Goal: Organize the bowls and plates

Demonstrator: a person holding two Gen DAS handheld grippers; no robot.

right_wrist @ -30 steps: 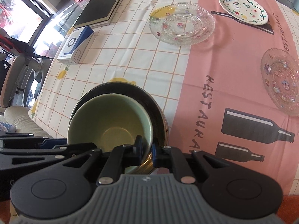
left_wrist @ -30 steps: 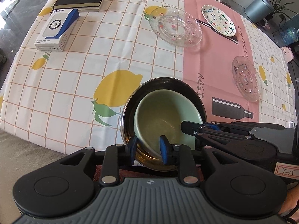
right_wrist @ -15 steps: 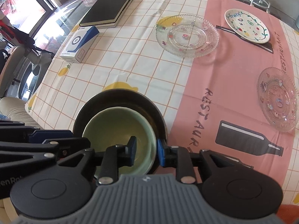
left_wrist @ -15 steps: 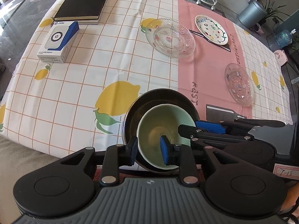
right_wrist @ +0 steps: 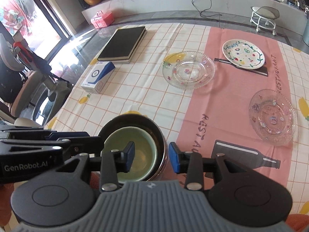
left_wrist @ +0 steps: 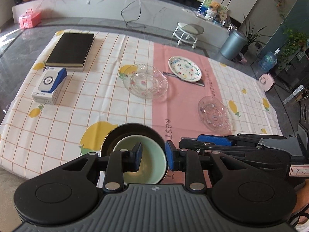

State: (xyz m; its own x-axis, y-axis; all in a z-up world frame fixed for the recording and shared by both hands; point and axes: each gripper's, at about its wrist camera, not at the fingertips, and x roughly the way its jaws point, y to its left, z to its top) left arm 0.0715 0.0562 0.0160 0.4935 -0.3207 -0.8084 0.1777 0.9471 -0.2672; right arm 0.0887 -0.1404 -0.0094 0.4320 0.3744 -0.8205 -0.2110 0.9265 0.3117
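Note:
A pale green bowl (left_wrist: 152,160) sits nested inside a dark metal bowl (left_wrist: 123,133) at the table's near edge; the pair also shows in the right wrist view, green bowl (right_wrist: 143,148) in dark bowl (right_wrist: 139,121). My left gripper (left_wrist: 153,158) is open, its jaws apart above the green bowl. My right gripper (right_wrist: 152,157) is open above the bowls' right rim. Farther off lie a large glass plate (left_wrist: 145,84), a small glass plate (left_wrist: 214,114) and a white painted plate (left_wrist: 184,68).
A black notebook (left_wrist: 71,49) and a white-and-blue box (left_wrist: 49,85) lie at the far left of the lemon-print tablecloth (left_wrist: 77,106). A pink strip (left_wrist: 181,100) runs down its middle. A stool (left_wrist: 188,30) and a bin (left_wrist: 232,44) stand beyond the table.
Both grippers have let go of the bowl rims, opened, and drawn back and up. The nested bowls stay on the table.

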